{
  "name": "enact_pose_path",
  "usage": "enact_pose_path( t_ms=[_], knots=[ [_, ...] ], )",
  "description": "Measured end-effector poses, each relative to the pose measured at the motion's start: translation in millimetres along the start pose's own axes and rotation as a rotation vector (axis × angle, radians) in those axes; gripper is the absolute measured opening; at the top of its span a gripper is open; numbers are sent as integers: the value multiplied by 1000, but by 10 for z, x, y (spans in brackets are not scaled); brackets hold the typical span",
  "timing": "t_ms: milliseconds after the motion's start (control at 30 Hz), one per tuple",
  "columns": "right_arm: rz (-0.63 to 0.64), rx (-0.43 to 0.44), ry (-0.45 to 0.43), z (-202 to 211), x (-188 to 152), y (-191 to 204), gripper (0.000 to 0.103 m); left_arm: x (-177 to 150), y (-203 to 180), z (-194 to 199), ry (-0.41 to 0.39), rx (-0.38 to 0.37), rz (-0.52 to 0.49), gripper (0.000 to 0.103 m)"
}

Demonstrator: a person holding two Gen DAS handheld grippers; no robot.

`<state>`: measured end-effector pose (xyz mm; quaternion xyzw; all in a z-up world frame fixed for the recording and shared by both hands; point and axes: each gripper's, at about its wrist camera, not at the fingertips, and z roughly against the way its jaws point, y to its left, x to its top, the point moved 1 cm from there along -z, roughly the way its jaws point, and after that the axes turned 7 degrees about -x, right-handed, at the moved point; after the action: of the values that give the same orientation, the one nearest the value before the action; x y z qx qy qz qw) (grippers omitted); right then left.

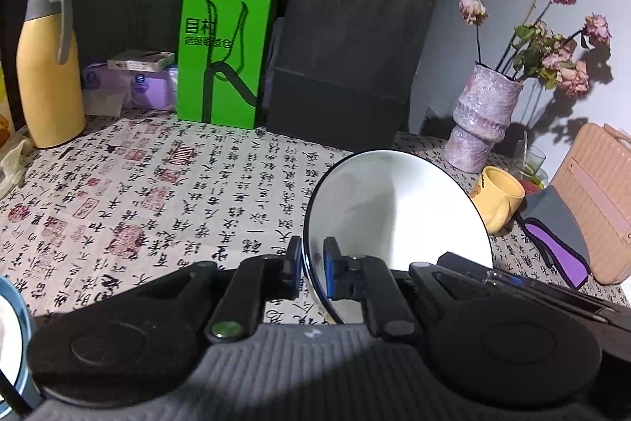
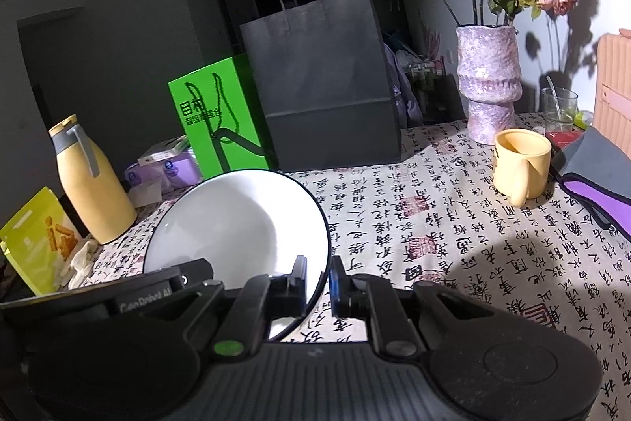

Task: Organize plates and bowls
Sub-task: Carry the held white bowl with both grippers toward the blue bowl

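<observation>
A white bowl (image 1: 394,208) with a thin dark rim hangs above the calligraphy-printed tablecloth (image 1: 157,192), held between both grippers. My left gripper (image 1: 312,265) is shut on the bowl's left rim, one blue pad inside and one outside. In the right wrist view the same white bowl (image 2: 240,223) sits to the left, and my right gripper (image 2: 318,283) is shut on its right rim. The other gripper's black body (image 2: 150,294) shows at the bowl's lower left. A blue-rimmed plate (image 1: 15,334) peeks in at the lower left of the left wrist view.
Along the back stand a yellow flask (image 1: 49,66), a green paper bag (image 1: 223,60), a dark paper bag (image 1: 347,62) and a purple vase of dried roses (image 1: 483,117). A yellow mug (image 2: 520,164), a glass (image 2: 559,109), a grey-purple pouch (image 2: 599,180) and a pink case (image 1: 595,200) crowd the right.
</observation>
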<state>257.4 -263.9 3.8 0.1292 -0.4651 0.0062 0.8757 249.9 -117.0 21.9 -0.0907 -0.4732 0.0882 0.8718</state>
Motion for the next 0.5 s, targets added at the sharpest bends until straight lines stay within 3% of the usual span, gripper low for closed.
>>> enact_pose_path(
  t_ms=[500],
  knots=[
    [36, 40, -12, 198, -94, 392, 11, -7, 344, 377, -31, 22, 48, 11]
  ],
)
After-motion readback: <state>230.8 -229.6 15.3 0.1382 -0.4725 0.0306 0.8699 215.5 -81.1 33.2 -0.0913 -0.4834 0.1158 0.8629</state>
